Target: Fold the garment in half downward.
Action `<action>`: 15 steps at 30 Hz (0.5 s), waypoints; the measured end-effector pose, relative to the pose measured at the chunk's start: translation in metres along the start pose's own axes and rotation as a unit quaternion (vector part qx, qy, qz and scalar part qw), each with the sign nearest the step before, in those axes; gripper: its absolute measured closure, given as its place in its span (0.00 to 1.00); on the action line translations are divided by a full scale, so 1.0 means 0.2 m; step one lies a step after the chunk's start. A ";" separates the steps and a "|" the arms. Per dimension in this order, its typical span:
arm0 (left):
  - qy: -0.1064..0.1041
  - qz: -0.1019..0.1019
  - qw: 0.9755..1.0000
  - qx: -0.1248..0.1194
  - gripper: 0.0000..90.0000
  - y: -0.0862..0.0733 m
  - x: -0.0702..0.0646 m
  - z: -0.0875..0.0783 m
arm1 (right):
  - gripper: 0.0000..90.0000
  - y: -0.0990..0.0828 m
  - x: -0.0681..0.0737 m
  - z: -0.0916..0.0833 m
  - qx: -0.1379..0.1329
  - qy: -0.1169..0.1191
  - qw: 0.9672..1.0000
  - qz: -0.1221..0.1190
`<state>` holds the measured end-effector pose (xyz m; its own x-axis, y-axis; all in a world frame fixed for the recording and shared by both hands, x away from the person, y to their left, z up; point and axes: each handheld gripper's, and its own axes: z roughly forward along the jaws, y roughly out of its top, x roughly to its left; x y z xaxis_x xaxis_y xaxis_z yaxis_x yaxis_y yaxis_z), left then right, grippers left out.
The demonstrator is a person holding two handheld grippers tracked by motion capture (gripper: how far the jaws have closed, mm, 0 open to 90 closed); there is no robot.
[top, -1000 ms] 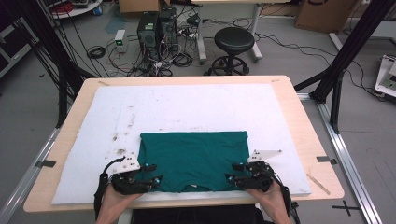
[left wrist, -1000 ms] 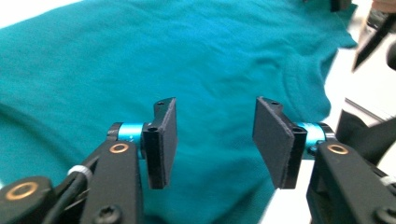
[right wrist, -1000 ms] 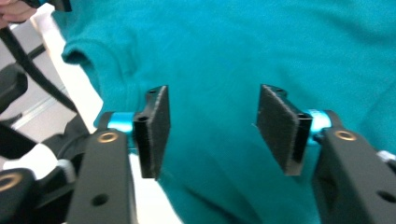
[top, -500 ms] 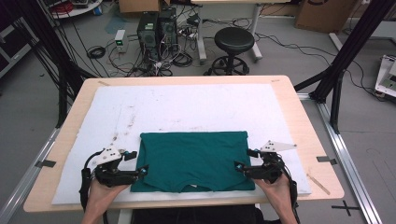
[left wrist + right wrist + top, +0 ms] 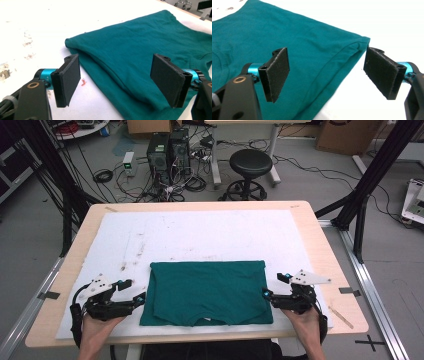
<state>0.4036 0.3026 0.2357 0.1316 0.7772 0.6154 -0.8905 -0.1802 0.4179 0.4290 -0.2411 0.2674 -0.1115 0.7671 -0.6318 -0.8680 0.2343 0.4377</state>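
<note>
Garment: folded teal cotton T-shirt (image 5: 207, 292), long axis left-right, neckline at near edge.
Left gripper (image 5: 134, 291): just released, nothing clamped.
Right gripper (image 5: 274, 286): just released, nothing clamped.

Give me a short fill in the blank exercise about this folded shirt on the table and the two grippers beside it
1. The folded shirt is ____ in colour.
2. The shirt lies on a ____ mat that covers the wooden table.
3. The jaws of the left gripper stand ____, with no cloth pressed between the pads.
4. The right gripper is at the shirt's ____ edge in the high view.

Missing words: green; white; open; right
</note>
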 end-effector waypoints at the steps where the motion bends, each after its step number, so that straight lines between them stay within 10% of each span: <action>1: 0.000 0.000 1.000 -0.001 0.27 0.00 0.00 0.00 | 0.23 0.00 0.00 -0.01 -0.002 -0.002 1.000 0.000; 15: -0.007 0.011 1.000 0.005 0.27 0.01 -0.03 0.02 | 0.23 -0.01 -0.02 -0.03 -0.003 -0.005 1.000 0.002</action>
<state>0.4026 0.2949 0.2361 0.1190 0.7644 0.6337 -0.8885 -0.2030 0.4116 0.4281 -0.2476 0.2654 -0.1106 0.7747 -0.6226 -0.8706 0.2267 0.4366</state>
